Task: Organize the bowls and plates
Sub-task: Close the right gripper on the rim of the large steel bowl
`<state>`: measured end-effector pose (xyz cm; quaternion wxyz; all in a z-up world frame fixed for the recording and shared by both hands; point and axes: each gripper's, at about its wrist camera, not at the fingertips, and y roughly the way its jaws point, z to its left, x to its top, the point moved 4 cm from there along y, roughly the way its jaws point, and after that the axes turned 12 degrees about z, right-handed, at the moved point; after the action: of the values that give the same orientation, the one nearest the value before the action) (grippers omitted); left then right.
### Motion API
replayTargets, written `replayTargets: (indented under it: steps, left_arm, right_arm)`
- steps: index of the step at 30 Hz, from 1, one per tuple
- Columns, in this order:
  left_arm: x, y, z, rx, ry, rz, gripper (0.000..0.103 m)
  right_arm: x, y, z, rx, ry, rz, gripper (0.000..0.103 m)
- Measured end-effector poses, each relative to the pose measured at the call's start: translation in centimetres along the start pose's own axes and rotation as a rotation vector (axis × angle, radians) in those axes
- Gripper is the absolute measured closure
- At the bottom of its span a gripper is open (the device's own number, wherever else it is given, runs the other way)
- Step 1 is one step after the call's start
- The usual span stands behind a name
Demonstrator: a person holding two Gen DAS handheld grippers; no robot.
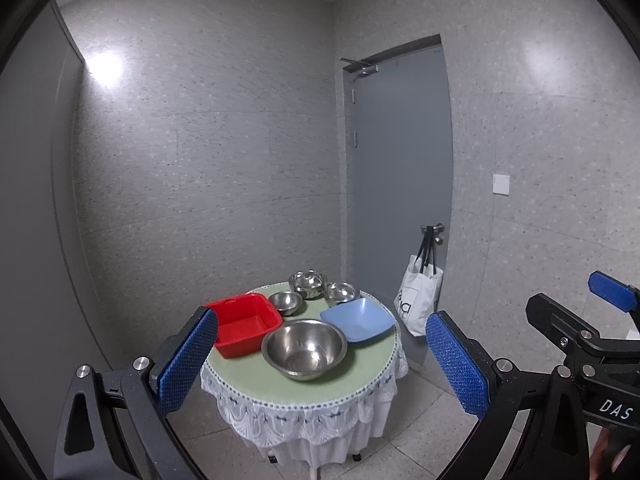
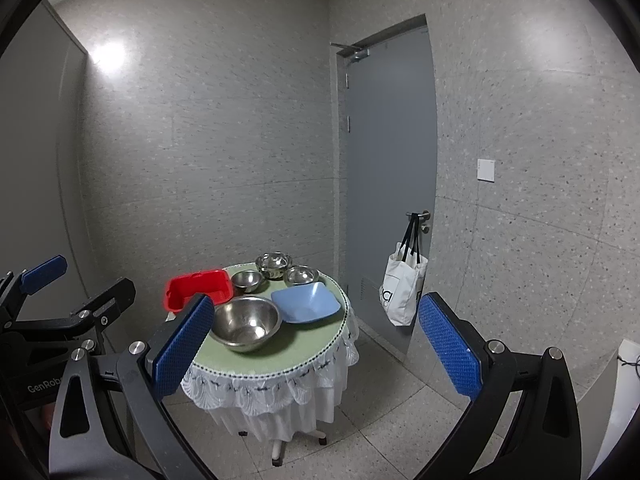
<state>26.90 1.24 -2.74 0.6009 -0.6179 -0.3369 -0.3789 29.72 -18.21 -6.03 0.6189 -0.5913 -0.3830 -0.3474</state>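
A small round table (image 1: 256,384) with a green top and white lace skirt stands ahead. On it are a red square tub (image 1: 244,326), a large steel bowl (image 1: 304,348), a blue square plate (image 1: 358,318) and three smaller steel bowls (image 1: 286,302) (image 1: 307,283) (image 1: 341,292) at the back. The same set shows in the right wrist view: tub (image 2: 198,286), large bowl (image 2: 246,322), blue plate (image 2: 306,302). My left gripper (image 1: 320,364) is open and empty, well short of the table. My right gripper (image 2: 316,344) is open and empty, also short of it.
A grey door (image 1: 400,180) is behind the table on the right, with a white tote bag (image 1: 418,300) hanging from its handle. Speckled grey walls close in the corner. The floor (image 1: 420,420) is tiled. The table stands on a wheeled base (image 2: 280,446).
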Motion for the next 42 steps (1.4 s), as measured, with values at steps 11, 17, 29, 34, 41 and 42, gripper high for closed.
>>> replayTargets:
  steps: [11,17,29,34,41,42]
  left_arm:
    - [4.2,13.6,7.8,-0.003,0.040,0.086,0.001]
    - [4.5,23.4,11.9,0.047,-0.006,0.245,0.001]
    - [5.3,40.7,9.1,0.096,-0.062,0.476,0.001]
    - [6.1,48.9,6.8,0.111,-0.130,0.555,0.001]
    - [4.7,56.1,7.1,0.180,-0.230,0.627,0.001]
    - [4.1,57.0,7.3,0.194,-0.239,0.647,0.001]
  right_arm:
    - [1.7,10.7,3.2,-0.017,0.019,0.077,0.000]
    - [0.2,18.6,3.5,0.000,0.023,0.207,0.000]
    - [-1.5,35.9,3.2,0.117,-0.042,0.422,0.000]
    - [-1.1,44.0,3.0,0.176,-0.120,0.528,0.000]
    - [-1.9,52.0,4.6,0.316,-0.222,0.656,0.000]
    - [-2.3,52.9,5.0,0.332,-0.236,0.680,0.002]
